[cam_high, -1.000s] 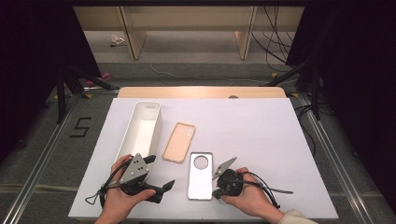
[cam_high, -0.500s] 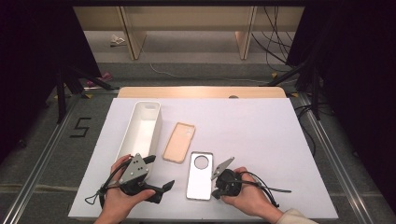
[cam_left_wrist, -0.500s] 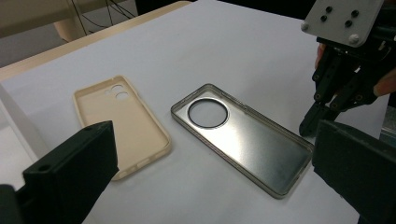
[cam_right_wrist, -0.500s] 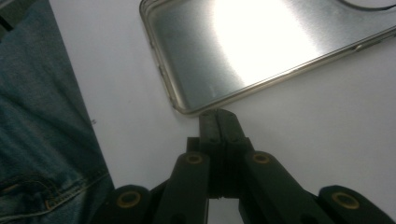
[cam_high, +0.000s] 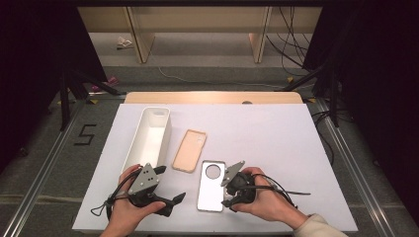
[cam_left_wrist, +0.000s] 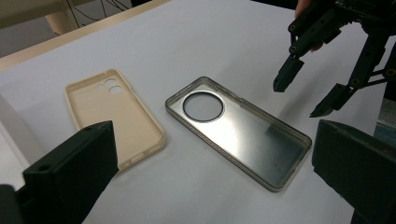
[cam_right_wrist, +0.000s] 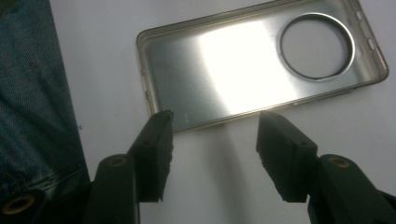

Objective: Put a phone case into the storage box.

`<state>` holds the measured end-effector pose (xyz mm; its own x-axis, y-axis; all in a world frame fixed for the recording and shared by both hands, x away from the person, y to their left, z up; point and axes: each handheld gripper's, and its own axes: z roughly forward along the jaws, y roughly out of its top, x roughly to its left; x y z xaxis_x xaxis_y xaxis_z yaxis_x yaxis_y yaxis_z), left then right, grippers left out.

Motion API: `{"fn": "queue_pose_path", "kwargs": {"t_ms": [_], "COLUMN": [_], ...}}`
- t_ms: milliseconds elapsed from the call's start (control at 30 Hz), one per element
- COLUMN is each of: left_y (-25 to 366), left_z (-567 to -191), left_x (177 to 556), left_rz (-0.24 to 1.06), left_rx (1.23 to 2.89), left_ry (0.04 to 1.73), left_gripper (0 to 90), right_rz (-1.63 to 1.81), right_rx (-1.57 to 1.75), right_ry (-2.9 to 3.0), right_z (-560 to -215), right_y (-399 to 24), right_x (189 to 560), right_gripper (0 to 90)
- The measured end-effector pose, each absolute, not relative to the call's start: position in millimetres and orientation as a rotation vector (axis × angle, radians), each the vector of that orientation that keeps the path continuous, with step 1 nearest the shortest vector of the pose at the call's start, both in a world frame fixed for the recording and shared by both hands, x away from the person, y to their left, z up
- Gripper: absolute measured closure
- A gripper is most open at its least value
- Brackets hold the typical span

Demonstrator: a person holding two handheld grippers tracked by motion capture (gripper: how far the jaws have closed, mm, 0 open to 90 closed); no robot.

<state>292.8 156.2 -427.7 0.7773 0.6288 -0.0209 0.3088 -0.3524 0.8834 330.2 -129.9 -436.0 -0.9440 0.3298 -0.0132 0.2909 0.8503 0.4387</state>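
**Background items**

White table with a wood strip at its far edge. Floor beyond: black cables, stand legs, wooden uprights. A "5" marked left of the table. Denim at the right gripper view's left edge.

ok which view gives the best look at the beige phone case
The left gripper view: the beige phone case lies open side up, with its camera cutouts and raised rim plain, though the left tool's jaw covers its near corner. The high view shows the whole case, small, between the white bin and the grey case.
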Motion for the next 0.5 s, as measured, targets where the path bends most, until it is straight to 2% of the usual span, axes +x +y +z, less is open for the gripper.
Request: {"fn": "queue_pose_path", "kwargs": {"t_ms": [133, 500], "left_y": [155.2, 155.8], "left_z": [-428.4, -428.3], "left_x": [292.8, 292.6], "left_rz": [0.396, 0.399], "left_rx": [1.967, 1.968], "left_ry": [0.705, 0.707], "left_gripper": [0.0, 0.0], "right_rz": [0.63, 0.488], "right_rx": [0.454, 0.348], "right_ry": [2.973, 3.024], "right_z": [-435.3, -433.8], "right_y": [-123.6, -95.4], "right_x": [327.6, 327.8], "right_gripper": [38.2, 36.7]}}
